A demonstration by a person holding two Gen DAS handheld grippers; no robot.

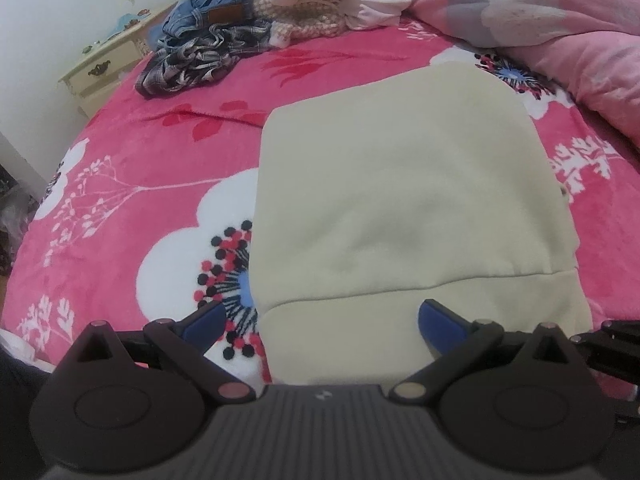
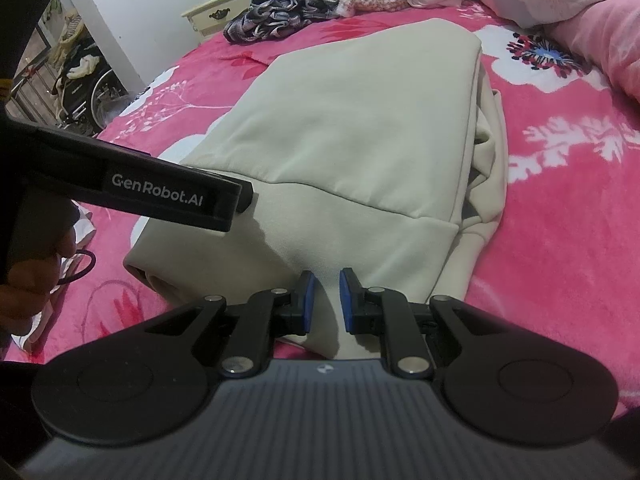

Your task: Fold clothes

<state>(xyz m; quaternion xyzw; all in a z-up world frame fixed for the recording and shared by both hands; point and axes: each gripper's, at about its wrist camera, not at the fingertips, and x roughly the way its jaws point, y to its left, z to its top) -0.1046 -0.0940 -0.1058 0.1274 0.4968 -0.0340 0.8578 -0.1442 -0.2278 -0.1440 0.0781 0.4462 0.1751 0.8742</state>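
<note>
A cream sweatshirt [image 1: 400, 200] lies folded lengthwise on the pink floral blanket [image 1: 140, 152], its hem band toward me. My left gripper [image 1: 322, 322] is open wide just above the hem's left part, holding nothing. In the right wrist view the sweatshirt [image 2: 352, 120] fills the middle, with a tucked sleeve showing along its right edge. My right gripper [image 2: 325, 300] has its blue pads nearly closed on a pinch of the hem fabric. The left gripper's body [image 2: 160, 188] reaches in from the left over the hem.
A pile of unfolded clothes [image 1: 248, 28], with jeans, a plaid shirt and white items, lies at the far end of the bed. A pink quilt [image 1: 560, 20] is bunched at the far right. A cream nightstand [image 1: 100, 68] stands left of the bed. A wheelchair [image 2: 88, 88] is beyond.
</note>
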